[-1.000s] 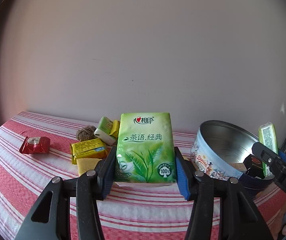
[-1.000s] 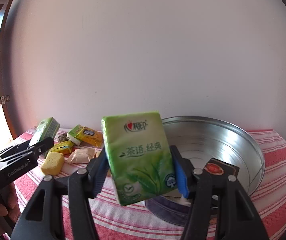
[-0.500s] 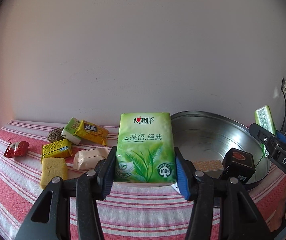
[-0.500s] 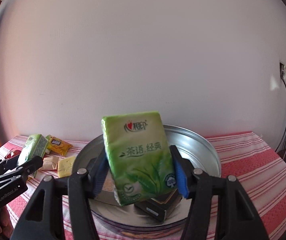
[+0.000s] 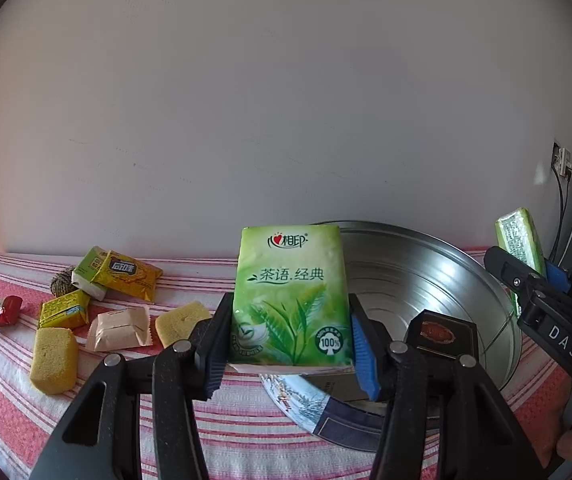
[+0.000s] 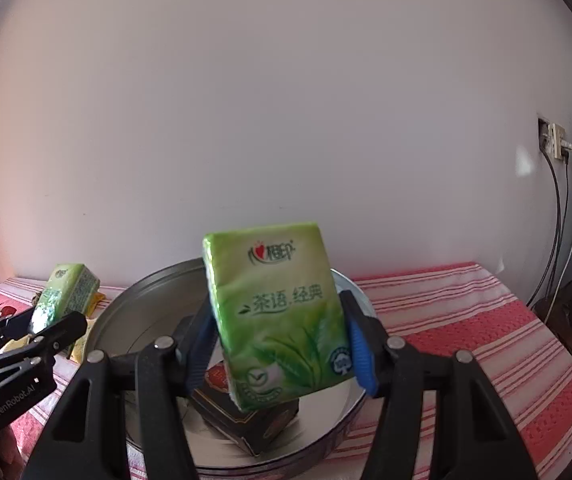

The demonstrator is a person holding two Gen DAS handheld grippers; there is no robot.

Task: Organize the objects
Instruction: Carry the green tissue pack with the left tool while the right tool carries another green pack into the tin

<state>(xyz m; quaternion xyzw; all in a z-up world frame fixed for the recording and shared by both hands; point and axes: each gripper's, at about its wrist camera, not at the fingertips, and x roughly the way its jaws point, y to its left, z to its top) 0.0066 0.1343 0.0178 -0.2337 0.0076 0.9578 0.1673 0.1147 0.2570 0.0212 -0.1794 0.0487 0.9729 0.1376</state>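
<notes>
Risk lies chiefly in the release, since both grippers arrive at the tin loaded. The left gripper (image 5: 292, 350) is clamped on a green tissue pack (image 5: 290, 294), held upright and square between its blue pads, at the near rim of the round metal tin (image 5: 482, 280) that stands on the striped cloth (image 5: 245, 432). The right gripper (image 6: 279, 344) grips a second green tissue pack (image 6: 275, 320), and this one sits tilted between the pads, its lower corner hanging over the tin's floor. A black box (image 6: 245, 420) already lies inside the tin, directly beneath that second pack. In the inspector's judgement the tilted pack is the weaker hold: a soft wrapper pinched askew may slide or twist out before it is low enough, and may land on the black box and tip against the wall instead of lying flat. The two grippers also stand close together at one tin, as each wrist view shows the other; a lowering by both at once could bring the frames together or knock the rim, and the light tin may shift on the cloth. Loose items left of the tin, among them yellow sponges (image 5: 53, 354) and a beige packet (image 5: 119, 328), remain outside and near the left gripper's path.
</notes>
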